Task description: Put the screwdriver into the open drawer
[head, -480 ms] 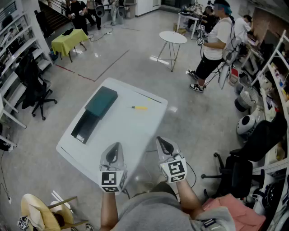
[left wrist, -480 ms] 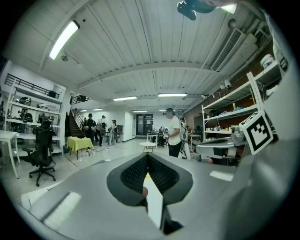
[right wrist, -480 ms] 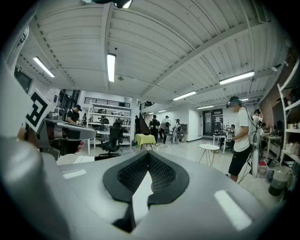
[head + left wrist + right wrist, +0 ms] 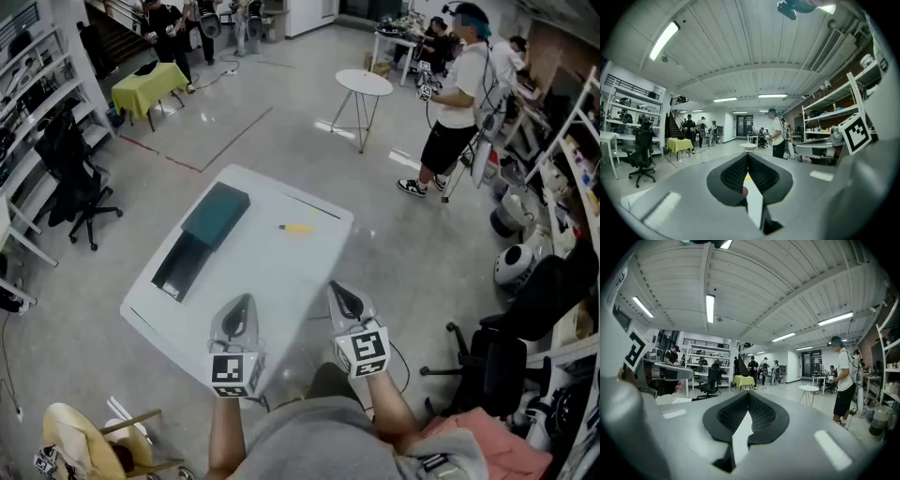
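A yellow screwdriver point(image 4: 293, 227) lies on the white table point(image 4: 272, 281), towards its far right side. At the table's left stands a dark green drawer box point(image 4: 216, 214), its open drawer point(image 4: 178, 267) pulled out towards the near left edge. My left gripper point(image 4: 240, 304) and right gripper point(image 4: 336, 289) hover side by side over the table's near edge, well short of the screwdriver. Both are shut and hold nothing. In the left gripper view the jaws point(image 4: 747, 157) meet at their tips. The same shows in the right gripper view point(image 4: 748, 394).
A small round white table point(image 4: 361, 81) and a person in a white shirt point(image 4: 455, 84) stand beyond the table. A black office chair point(image 4: 75, 187) is at the left. Another black chair point(image 4: 497, 356) and shelving are at the right.
Both grippers have kept their place over the near edge. The person in the white shirt has stepped a little to the right.
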### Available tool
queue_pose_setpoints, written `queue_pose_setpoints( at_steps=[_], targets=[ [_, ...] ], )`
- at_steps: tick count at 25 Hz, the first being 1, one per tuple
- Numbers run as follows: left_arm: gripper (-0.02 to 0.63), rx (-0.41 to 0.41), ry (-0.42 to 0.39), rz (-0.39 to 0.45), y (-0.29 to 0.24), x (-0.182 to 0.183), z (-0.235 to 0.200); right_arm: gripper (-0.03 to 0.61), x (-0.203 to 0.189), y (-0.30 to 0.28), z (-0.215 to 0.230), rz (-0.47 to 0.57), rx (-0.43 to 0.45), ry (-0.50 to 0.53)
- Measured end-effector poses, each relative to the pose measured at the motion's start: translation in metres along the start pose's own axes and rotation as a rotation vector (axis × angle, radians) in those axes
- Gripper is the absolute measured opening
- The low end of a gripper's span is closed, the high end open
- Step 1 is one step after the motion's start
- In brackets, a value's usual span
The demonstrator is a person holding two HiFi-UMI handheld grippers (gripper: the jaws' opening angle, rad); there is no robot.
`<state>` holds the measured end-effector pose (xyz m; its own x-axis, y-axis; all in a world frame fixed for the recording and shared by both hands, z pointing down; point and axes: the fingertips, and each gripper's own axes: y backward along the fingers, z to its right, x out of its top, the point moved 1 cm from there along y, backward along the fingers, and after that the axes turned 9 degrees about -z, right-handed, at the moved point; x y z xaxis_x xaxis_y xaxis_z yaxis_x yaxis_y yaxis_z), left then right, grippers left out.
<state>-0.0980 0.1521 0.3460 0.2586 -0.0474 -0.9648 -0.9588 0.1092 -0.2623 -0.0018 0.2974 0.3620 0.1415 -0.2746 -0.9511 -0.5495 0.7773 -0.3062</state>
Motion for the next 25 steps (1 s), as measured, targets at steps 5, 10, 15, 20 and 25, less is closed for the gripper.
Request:
queue_pose_setpoints(
  at_steps=[5,10,15,20,25],
  targets=[
    [0.012,0.013,0.009,-0.007,-0.018,0.001,-0.008,0.003,0.002,-0.019,0.006,-0.009,0.018,0.003],
    [0.012,0.037,0.021,-0.015,-0.049,0.004,-0.018,0.003,0.004,-0.052,0.025,-0.016,0.043,0.007],
    [0.012,0.069,0.038,-0.04,-0.09,0.005,-0.034,0.003,0.006,-0.1,0.043,-0.043,0.09,0.007],
    [0.012,0.094,0.075,-0.078,-0.137,-0.005,-0.053,0.003,0.0,-0.154,0.055,-0.09,0.141,0.038],
    [0.012,0.115,0.123,-0.128,-0.177,-0.022,-0.064,0.003,-0.016,-0.198,0.069,-0.159,0.192,0.052]
  ],
)
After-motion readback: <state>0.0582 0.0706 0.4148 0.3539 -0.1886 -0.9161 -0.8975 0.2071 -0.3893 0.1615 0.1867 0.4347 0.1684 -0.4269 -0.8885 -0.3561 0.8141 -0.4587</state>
